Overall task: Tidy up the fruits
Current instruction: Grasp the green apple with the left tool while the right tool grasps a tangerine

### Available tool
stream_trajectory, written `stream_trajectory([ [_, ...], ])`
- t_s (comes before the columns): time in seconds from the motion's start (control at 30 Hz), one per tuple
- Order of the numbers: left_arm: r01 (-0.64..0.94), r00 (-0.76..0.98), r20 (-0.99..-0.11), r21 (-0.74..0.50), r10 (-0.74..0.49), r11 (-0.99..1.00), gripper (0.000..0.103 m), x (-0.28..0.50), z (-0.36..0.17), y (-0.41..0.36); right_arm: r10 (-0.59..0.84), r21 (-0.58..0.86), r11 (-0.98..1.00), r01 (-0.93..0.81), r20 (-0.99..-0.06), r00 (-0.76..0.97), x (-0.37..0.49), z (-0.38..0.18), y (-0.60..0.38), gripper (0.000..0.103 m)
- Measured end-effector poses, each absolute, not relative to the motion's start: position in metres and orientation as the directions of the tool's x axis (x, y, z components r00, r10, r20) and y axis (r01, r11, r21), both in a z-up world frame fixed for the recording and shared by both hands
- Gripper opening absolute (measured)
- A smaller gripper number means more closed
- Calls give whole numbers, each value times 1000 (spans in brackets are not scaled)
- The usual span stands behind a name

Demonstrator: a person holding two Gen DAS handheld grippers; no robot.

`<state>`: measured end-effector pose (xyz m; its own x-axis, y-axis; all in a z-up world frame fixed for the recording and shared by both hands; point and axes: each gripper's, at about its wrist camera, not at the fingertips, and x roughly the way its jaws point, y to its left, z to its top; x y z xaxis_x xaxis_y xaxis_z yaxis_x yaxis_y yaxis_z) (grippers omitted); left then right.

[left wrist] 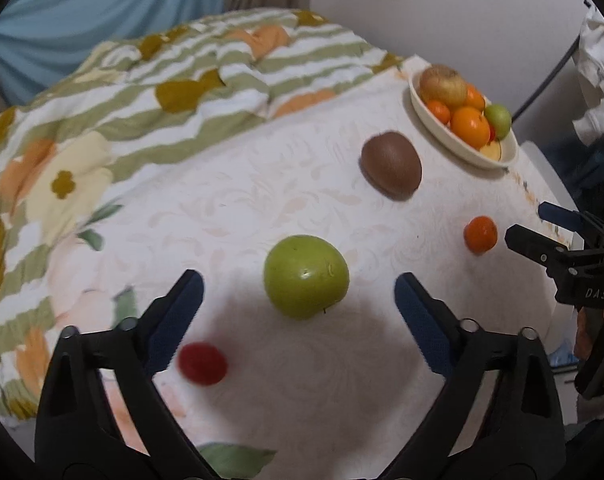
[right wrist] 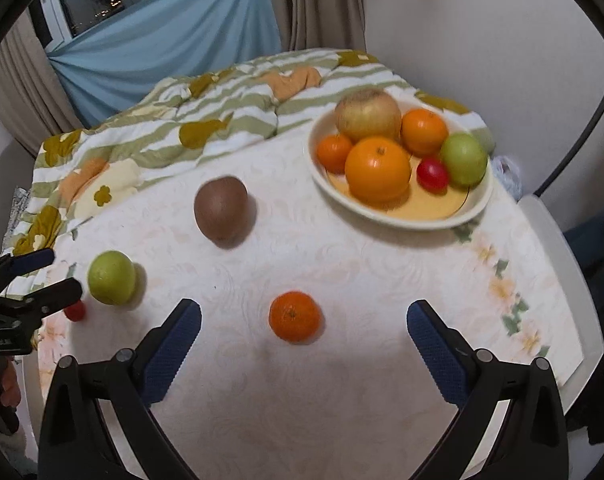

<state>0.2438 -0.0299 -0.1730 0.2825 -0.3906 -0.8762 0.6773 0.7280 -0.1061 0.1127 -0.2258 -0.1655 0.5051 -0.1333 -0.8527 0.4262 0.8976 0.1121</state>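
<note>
Green apple and mandarin lined up for collection

Green apple (left wrist: 305, 276) is framed between the wide-spread jaws of the left hand-held gripper (left wrist: 298, 304), while the right hand-held gripper (right wrist: 303, 332), equally spread and empty, is aimed at a mandarin (right wrist: 296, 316) on the worktop (right wrist: 341, 400), apparently bound for the bowl (right wrist: 401, 220).

My left tongs (left wrist: 298, 280) hang open around a green apple (left wrist: 305, 276) on the white surface (left wrist: 242, 208); a kiwi (left wrist: 390, 168), a mandarin (left wrist: 480, 233) and a full fruit bowl (left wrist: 453, 140) lie beyond, a red fruit (left wrist: 202, 362) nearer.
</note>
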Motion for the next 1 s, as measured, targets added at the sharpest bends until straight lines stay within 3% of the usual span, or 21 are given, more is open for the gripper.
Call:
stream_trajectory([
  [0.13,689,242,-891,-121,-383,715,88,249,-193,-41,-132,121,888,443,-857,498,116,-177,-225,102],
  [0.27,691,230,-901,-115,-368,714,85,251,-207,-47,-128,117,886,448,-867,481,119,-187,-224,97],
  [0.4,681,217,-907,-124,-361,722,64,256,-214,-48,-118,115,885,450,-882,457,123,-198,-225,89],
  [0.63,680,215,-907,-128,-363,722,63,258,-215,-47,-105,111,890,443,-894,435,129,-208,-224,72],
  [1.0,647,231,-907,-128,-353,751,63,254,-216,-35,-147,71,893,445,-888,437,133,-208,-224,54],
])
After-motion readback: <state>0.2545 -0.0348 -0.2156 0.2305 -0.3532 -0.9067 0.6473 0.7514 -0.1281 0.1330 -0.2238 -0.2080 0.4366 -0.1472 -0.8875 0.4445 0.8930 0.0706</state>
